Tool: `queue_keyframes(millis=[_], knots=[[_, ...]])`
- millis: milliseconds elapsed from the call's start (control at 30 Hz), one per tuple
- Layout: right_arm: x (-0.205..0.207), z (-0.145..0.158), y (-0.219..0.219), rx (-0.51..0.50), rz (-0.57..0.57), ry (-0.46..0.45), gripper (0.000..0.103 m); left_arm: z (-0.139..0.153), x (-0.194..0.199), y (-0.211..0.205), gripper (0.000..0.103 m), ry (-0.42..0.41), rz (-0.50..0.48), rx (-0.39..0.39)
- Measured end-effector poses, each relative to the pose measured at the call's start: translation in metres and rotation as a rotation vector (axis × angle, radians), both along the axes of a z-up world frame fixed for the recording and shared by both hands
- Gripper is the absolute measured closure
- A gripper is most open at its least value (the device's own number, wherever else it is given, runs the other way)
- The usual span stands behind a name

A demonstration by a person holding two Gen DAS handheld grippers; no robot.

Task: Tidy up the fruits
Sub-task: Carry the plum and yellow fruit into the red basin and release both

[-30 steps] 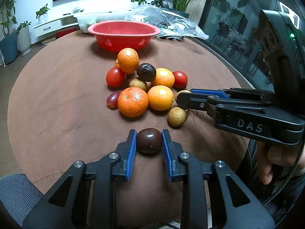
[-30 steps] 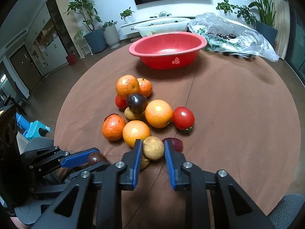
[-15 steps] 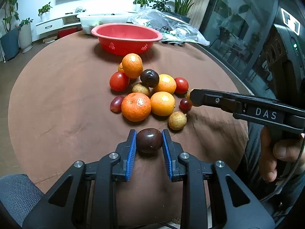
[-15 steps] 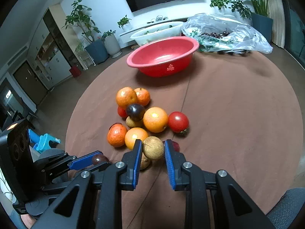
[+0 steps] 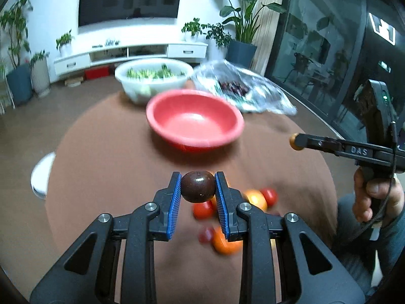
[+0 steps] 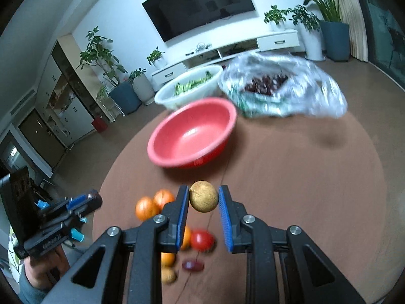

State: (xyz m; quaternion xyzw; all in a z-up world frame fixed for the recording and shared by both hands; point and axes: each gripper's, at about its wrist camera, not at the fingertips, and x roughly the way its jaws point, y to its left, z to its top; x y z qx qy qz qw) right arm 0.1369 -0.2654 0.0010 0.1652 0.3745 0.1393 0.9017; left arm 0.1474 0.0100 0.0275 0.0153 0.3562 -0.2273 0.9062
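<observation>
My left gripper is shut on a dark purple round fruit, held above the brown table. My right gripper is shut on a tan round fruit, also lifted off the cloth. Both point toward the empty red bowl farther along the table. Below the grippers lies the pile of oranges, red tomatoes and a small purple fruit, partly hidden by the fingers. The right gripper shows at the right edge of the left wrist view.
Behind the red bowl stand a white bowl of greens and a clear plastic bag with dark fruit. The brown cloth covers a round table. A person's hand holds the right gripper.
Both grippers have risen with their fruits and moved forward toward the red bowl; the fruit pile now lies beneath them instead of ahead.
</observation>
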Motion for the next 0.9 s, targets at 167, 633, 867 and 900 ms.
queue_keyframes(millis=[167,633,867,900], knots=[[0.05,0.019,0.011,-0.025,0.054,-0.027,0.076,0.016,0.074,-0.011,0.078,0.01,-0.026,0.042],[0.151,-0.028,0.057,-0.245,0.157,0.094,0.076,-0.045,0.185,-0.074,0.078,0.132,-0.091,0.199],[0.161,-0.045,0.065,-0.301,0.166,0.134,0.076,-0.068,0.19,-0.077,0.077,0.177,-0.087,0.237],[0.161,-0.046,0.066,-0.308,0.169,0.138,0.076,-0.07,0.191,-0.077,0.077,0.181,-0.086,0.239]])
